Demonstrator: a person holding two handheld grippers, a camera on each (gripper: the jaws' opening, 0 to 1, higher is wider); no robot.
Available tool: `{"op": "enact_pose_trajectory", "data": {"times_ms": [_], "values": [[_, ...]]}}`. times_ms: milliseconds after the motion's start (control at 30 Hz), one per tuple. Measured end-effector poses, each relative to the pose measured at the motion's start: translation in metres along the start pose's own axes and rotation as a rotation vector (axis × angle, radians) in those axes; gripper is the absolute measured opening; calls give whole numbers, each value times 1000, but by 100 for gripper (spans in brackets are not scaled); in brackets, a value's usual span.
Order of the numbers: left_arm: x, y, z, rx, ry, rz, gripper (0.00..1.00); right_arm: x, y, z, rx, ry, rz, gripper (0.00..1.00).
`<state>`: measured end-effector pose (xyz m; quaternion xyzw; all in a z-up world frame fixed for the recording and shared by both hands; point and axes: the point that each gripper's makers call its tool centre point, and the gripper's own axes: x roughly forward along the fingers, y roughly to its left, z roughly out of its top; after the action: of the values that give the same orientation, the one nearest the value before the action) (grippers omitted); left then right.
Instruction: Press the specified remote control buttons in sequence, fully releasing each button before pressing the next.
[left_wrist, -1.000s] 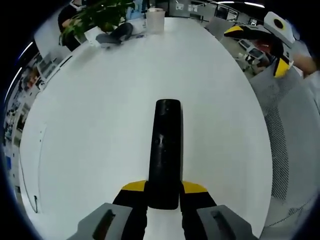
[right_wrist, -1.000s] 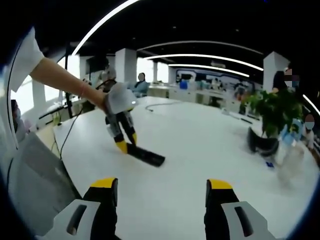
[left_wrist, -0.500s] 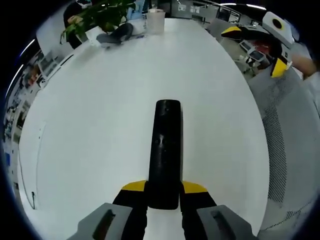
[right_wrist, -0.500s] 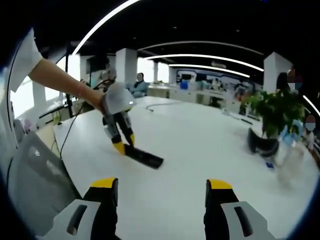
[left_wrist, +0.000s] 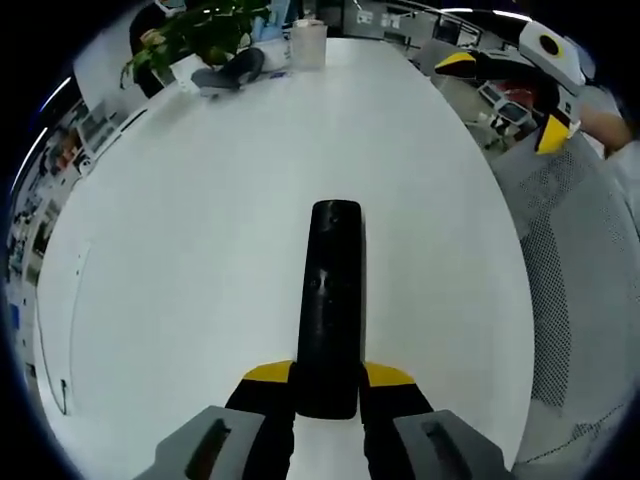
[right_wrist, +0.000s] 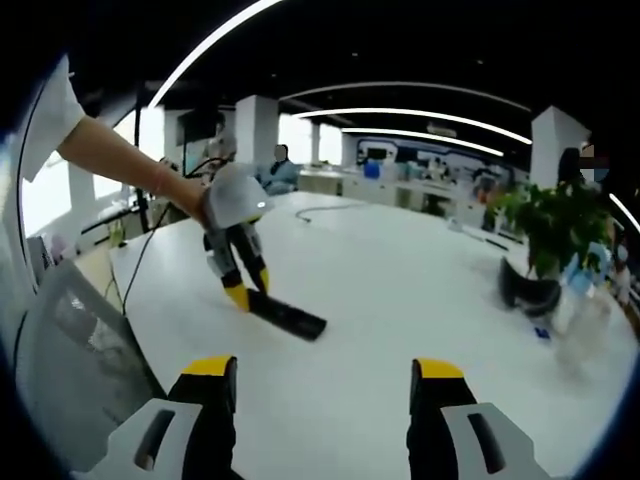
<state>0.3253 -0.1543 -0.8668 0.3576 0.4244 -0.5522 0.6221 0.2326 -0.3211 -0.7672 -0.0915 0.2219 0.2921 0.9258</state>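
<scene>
1. Our left gripper (left_wrist: 327, 385) was clamped on the near end of the black remote control (left_wrist: 329, 300), which lay on the white table (left_wrist: 190, 240).
2. Our right gripper (right_wrist: 322, 385) hung above the table, jaws spread, grasping nothing.
3. We saw a potted plant (right_wrist: 548, 235) on the table's far side, in an office.

Remote control (left_wrist: 329, 305): black. Table (left_wrist: 200, 230): plain white. Left gripper (left_wrist: 328, 378): yellow jaw tips on black fingers, grey housing. Right gripper (right_wrist: 325, 372): same yellow, black and grey scheme. Beside the table, the chair (left_wrist: 580, 290) is light grey with a fine perforated mesh pattern. At the table's far end, the plant (left_wrist: 205, 25) is green.
</scene>
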Motion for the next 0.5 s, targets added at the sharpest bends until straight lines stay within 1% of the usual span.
{"op": "enact_pose_trajectory", "data": {"times_ms": [500], "values": [[-1, -8, -2, 0, -7, 9, 24, 1, 3, -1, -13, 9, 11, 68]]}}
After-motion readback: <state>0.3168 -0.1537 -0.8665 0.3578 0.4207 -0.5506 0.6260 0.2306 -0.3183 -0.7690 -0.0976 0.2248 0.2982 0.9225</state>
